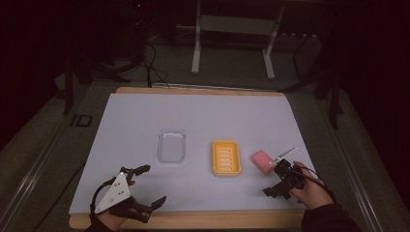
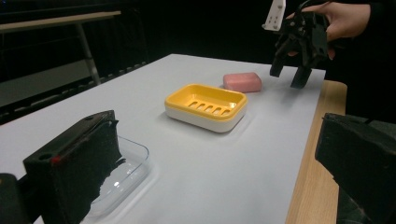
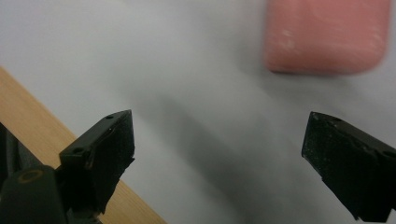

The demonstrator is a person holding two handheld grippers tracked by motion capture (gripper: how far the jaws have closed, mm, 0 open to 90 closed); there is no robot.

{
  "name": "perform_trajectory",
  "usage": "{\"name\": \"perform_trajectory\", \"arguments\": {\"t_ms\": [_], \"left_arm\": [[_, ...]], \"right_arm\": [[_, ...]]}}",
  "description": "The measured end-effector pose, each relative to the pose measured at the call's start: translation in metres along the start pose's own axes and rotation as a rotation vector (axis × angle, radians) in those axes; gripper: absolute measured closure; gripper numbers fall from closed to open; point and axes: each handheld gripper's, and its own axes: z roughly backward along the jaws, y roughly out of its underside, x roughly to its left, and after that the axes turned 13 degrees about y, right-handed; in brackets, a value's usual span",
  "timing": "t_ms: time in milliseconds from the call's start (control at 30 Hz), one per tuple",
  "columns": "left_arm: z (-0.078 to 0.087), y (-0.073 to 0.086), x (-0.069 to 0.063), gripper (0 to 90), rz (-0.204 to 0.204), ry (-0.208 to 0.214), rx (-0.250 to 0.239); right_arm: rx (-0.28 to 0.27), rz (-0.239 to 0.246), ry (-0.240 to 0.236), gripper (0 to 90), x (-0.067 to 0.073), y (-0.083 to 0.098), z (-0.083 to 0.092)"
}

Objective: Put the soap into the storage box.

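A single pink soap bar [image 1: 263, 161], a rounded rectangle with a matte, faintly speckled top, lies flat on the white table cover [image 1: 203, 116], just ahead of the right gripper [image 1: 281, 183], whose black jaws stand wide apart and hold nothing. In the right gripper view the bar sits beyond the jaws, nearer the right-hand one, blurred. One yellow soap dish [image 1: 226, 157] with a slotted floor rests between the two grippers, and one clear plastic lid [image 1: 171, 145] lies just ahead of the left gripper [image 1: 145, 186], also spread wide and empty.
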Motion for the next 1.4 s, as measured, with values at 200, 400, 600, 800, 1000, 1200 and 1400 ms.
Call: {"name": "perform_trajectory", "arguments": {"t_ms": [200, 400, 600, 800, 1000, 1200, 1400], "left_arm": [[0.0, 0.0, 0.0, 0.6, 0.001, 0.002, -0.001], [0.0, 0.0, 0.0, 0.6, 0.002, 0.0, 0.0], [0.0, 0.0, 0.0, 0.6, 0.0, 0.001, 0.002], [-0.001, 0.0, 0.0, 0.6, -0.001, -0.001, 0.004], [0.0, 0.0, 0.0, 0.6, 0.0, 0.0, 0.004], [0.0, 0.0, 0.0, 0.5, 0.001, 0.001, 0.003], [0.0, 0.0, 0.0, 0.6, 0.003, 0.004, -0.001]], "right_arm": [[0.087, -0.005, 0.016, 13.7, -0.008, 0.0, 0.005], [0.167, -0.018, 0.009, 14.1, -0.019, -0.002, 0.011], [0.253, -0.007, 0.007, 13.6, -0.028, -0.003, 0.011], [0.32, 0.02, 0.016, 11.5, -0.031, -0.003, 0.01], [0.339, 0.039, 0.029, 10.2, -0.033, -0.007, 0.01], [0.293, 0.045, 0.011, 9.4, -0.034, -0.016, 0.01], [0.236, 0.029, -0.009, 9.4, -0.035, -0.025, 0.004]]}}
